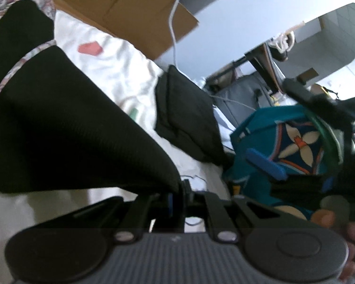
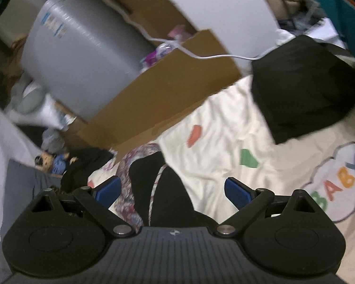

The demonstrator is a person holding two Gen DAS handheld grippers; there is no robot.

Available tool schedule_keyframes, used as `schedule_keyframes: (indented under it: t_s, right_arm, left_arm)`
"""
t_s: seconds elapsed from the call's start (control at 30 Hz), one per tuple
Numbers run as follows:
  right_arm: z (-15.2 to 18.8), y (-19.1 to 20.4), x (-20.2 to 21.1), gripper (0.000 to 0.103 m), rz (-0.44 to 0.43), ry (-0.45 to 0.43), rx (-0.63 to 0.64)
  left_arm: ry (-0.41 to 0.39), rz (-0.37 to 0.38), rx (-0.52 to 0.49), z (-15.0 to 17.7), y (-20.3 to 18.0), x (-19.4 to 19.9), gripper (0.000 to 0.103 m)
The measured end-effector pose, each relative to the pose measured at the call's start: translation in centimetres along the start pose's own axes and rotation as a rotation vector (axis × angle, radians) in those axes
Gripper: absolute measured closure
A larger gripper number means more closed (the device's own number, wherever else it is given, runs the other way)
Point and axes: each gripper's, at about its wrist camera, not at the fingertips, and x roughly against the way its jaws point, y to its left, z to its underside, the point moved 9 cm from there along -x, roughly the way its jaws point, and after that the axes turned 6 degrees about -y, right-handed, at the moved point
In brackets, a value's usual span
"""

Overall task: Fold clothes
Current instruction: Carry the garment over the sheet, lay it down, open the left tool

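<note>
Left gripper (image 1: 177, 193): my fingers are pinched together on a corner of the black garment (image 1: 66, 127). The cloth fans out from that pinch toward 10 o'clock, wide and taut, filling the left half of the left wrist view. A thin patterned trim (image 1: 23, 61) runs along its upper edge. Image is blurred.

Right gripper (image 2: 174, 193): fingers spread wide, blue pads (image 2: 237, 193) well apart, nothing between them touching either pad. Below the gap, at 6 o'clock, lies the same black garment with its flowery lining (image 2: 127, 165) showing at the left edge. It rests on the cream bedsheet (image 2: 224, 130), which carries coloured shapes and the word BABY at 3 o'clock.

A second dark piece, a folded black cloth (image 1: 189, 118), sits on the sheet at 1 o'clock in the right wrist view; in the left wrist view it lies near centre, apart from the garment I hold.

Left wrist view also catches my other gripper at 3 o'clock, one blue pad (image 1: 266, 164) visible, in front of a teal patterned garment (image 1: 295, 142) worn by the person.

Cardboard box (image 2: 153, 94) borders the sheet at 11 o'clock. White cable (image 2: 201, 56) hangs across it. Grey drum-like container (image 2: 82, 47) behind the box.
</note>
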Motion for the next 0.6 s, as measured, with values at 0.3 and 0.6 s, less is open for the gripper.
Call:
schedule_keyframes:
  t_s: [0.3, 0.6]
  right_arm:
    - [-1.5, -3.4, 1.5, 0.006, 0.033, -0.049, -0.072]
    - [-0.8, -4.5, 1.4, 0.006, 0.062, -0.035, -0.086]
  left_arm:
    - [0.057, 0.065, -0.007, 1.8, -2.8, -1.0, 0.095]
    - [0.151, -0.057, -0.013, 2.5, 0.7, 0.1, 0.054]
